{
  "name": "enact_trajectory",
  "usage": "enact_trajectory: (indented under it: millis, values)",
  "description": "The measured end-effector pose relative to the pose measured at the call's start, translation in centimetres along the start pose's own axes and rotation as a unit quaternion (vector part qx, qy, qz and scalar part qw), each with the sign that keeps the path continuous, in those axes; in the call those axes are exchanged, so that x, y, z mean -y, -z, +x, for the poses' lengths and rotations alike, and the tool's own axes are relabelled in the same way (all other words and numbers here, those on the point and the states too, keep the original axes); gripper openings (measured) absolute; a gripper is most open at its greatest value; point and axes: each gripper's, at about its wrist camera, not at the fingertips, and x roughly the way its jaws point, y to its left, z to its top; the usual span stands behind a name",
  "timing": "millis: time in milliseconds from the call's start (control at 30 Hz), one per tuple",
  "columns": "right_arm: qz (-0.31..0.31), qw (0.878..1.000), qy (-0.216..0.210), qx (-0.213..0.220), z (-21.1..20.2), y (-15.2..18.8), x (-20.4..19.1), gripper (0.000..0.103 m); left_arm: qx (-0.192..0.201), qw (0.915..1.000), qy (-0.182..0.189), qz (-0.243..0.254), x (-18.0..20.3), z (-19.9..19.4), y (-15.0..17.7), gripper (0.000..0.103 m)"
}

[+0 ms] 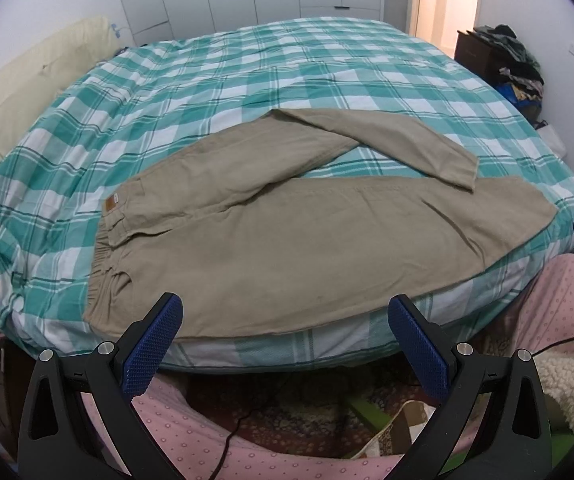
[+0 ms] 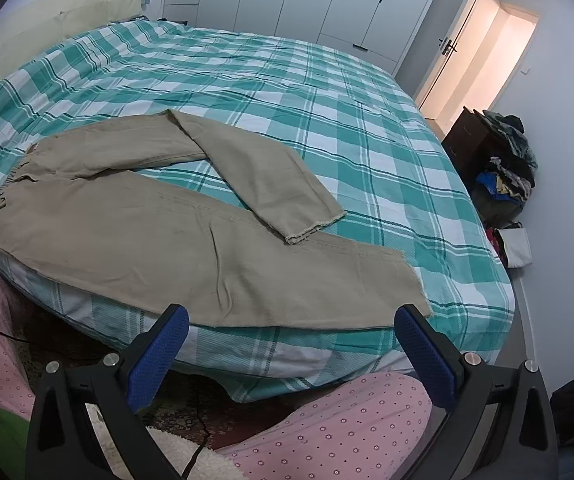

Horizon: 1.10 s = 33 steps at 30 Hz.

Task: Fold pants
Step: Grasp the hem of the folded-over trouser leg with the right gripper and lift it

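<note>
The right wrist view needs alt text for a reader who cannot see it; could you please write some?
Beige cotton pants lie flat near the front edge of a bed with a teal-and-white plaid sheet, the far leg bent back so its hem rests on the near leg. The open right gripper hovers before the near leg's hem, holding nothing.

Khaki pants (image 1: 287,248); teal-and-white plaid sheet (image 1: 247,80) (blue gripper pads (image 1: 153,346)).

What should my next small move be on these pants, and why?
Probably bring the right gripper forward to the hem of the far leg. The khaki pants lie on the plaid bed with that leg bent back so its hem lies across the near leg. Both grippers are open and holding nothing; the left gripper hangs at the bed's near edge toward the waistband. Straightening the leg should come before folding.
</note>
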Motion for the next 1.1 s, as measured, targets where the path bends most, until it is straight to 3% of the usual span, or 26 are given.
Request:
enact_trajectory:
  millis: [400,467,567,633,700,767,833,900,967,1100]
  values:
    - [0.0,1.0,-0.005,0.004,0.0,-0.1,0.0,0.101,-0.002,1.0,0.0,-0.001,0.0,0.2,0.1,0.102]
    - [0.004,0.999,-0.039,0.018,-0.1,-0.3,0.1,0.101,-0.004,1.0,0.001,-0.001,0.0,0.4,0.1,0.102]
    - [-0.006,0.988,-0.135,0.075,0.6,-1.4,1.1,0.101,-0.005,1.0,0.003,0.003,0.0,0.6,0.0,0.102]
    - [-0.022,0.985,-0.142,0.097,2.8,-2.7,2.3,0.102,-0.006,1.0,0.004,0.002,0.1,0.7,0.0,0.102]
    - [-0.05,0.985,-0.137,0.088,7.2,-4.2,3.4,0.101,-0.007,0.9999,0.007,-0.002,-0.1,0.7,0.1,0.102]
    - [-0.104,0.983,-0.141,0.049,13.3,-5.1,3.3,0.089,-0.009,0.9999,0.006,-0.007,-0.3,0.7,0.2,0.102]
    - [-0.153,0.976,-0.155,-0.001,18.7,-5.4,2.3,0.069,-0.014,0.9998,0.0,-0.013,-0.8,0.8,0.4,0.102]
    - [-0.176,0.972,-0.153,-0.035,22.8,-5.6,1.7,0.064,-0.022,0.9995,-0.008,-0.021,-1.4,1.1,0.6,0.102]
    - [-0.186,0.971,-0.141,-0.048,25.6,-5.8,1.4,0.06,-0.032,0.9989,-0.016,-0.031,-2.0,1.5,0.8,0.102]
    - [-0.203,0.972,-0.108,-0.05,28.6,-6.2,1.6,0.036,-0.052,0.9973,-0.023,-0.046,-2.9,2.8,0.8,0.102]
